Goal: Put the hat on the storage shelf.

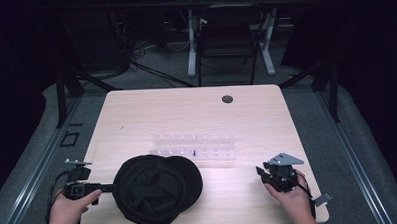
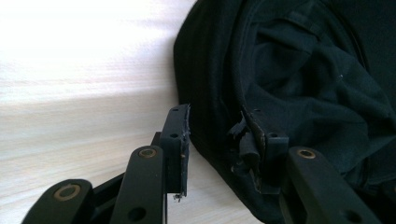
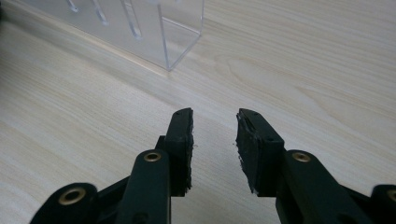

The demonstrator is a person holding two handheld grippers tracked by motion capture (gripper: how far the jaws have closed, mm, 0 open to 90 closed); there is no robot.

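A black soft-fabric cap (image 1: 156, 189) lay upside down on the pale wooden worktop (image 1: 196, 117), near its front edge, hollow facing up. It looked light, limp and easily crumpled; the firmer rim seemed the best hold. The left gripper (image 2: 217, 140) straddled that rim, jaws part-open, not yet pinching. The right gripper (image 3: 215, 140) hovered part-open, empty, beside a clear acrylic rack (image 3: 140, 28). The cap's long axis ran across the worktop, its peak apparently toward the right.

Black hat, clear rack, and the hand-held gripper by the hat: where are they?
black hat (image 1: 156, 191), high view, crown middle
clear rack (image 1: 195, 151), high view, front wall
left hand-held gripper (image 2: 215, 140), left gripper view, between fingertips
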